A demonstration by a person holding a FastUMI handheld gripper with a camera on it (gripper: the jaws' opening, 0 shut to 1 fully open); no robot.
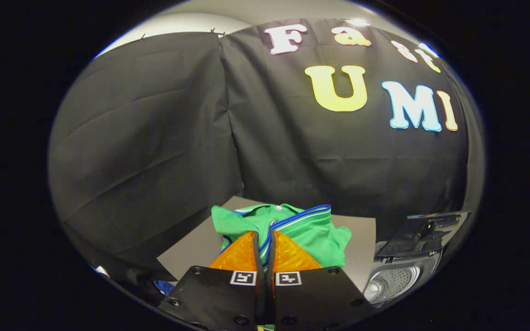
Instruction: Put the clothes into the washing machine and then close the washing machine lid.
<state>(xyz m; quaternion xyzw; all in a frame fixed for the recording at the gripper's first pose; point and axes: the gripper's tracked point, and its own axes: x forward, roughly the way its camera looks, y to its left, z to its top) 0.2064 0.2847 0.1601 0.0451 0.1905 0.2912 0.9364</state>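
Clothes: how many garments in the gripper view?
1. A green shirt pinched between the shut gripper fingers, above the grey table, left of the open washing machine. More could be hidden behind it.

Grey table: washing machine at its side.

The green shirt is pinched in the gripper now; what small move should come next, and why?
Probably carry it sideways toward the washing machine. The gripper looks shut on the green shirt, a fold of cloth caught between the fingers, with most of the shirt just beyond them over the grey board. The lid stands open and the drum shows beneath it.
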